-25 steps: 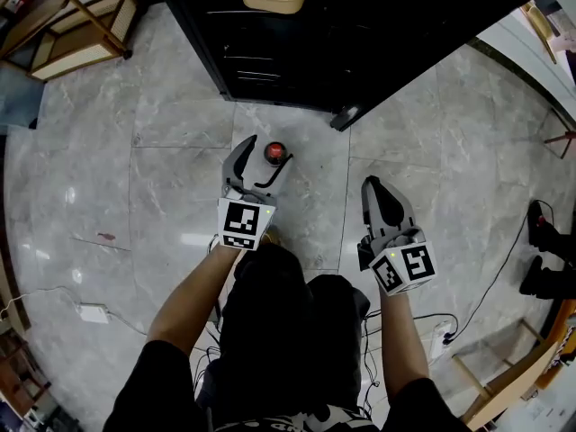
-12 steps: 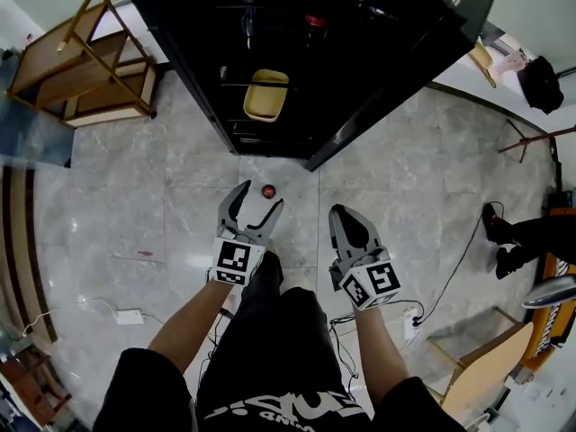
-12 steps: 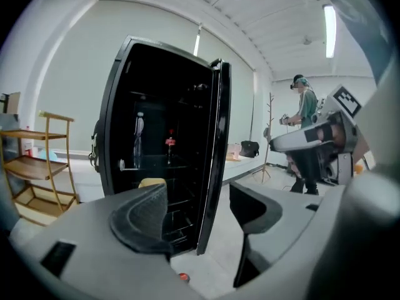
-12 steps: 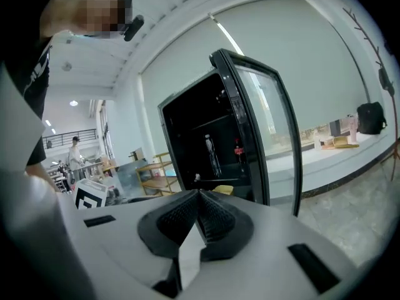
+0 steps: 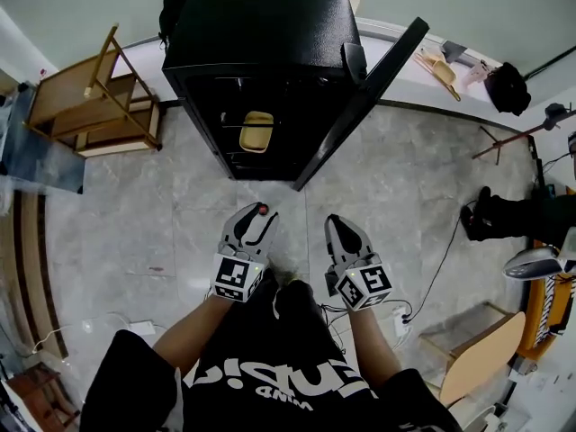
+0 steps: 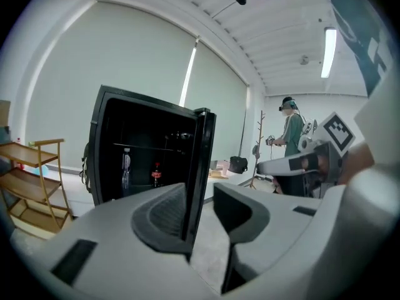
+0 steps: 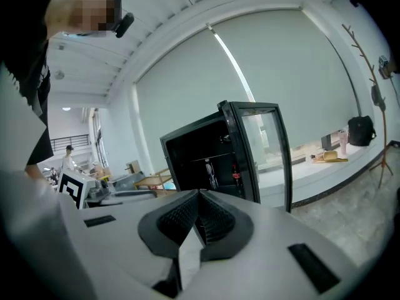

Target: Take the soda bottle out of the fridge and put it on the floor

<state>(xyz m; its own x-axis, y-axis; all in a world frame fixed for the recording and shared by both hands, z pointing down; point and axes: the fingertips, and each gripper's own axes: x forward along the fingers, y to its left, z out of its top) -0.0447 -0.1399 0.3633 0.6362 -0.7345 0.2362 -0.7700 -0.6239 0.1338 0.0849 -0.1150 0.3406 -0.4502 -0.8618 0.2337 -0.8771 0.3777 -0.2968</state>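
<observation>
In the head view the soda bottle [image 5: 263,209] stood on the floor [image 5: 135,214] at frame centre, its red cap showing by the tips of the left gripper [image 5: 256,217], below the open fridge [image 5: 261,25], with the right gripper [image 5: 337,224] just to the right. In the left gripper view the jaws had just been closing but stood apart with nothing between them. In the right gripper view the jaws were pressed together, empty.

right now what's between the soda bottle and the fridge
Only bare floor: in the head view the soda bottle stands a short way in front of the open fridge.
</observation>
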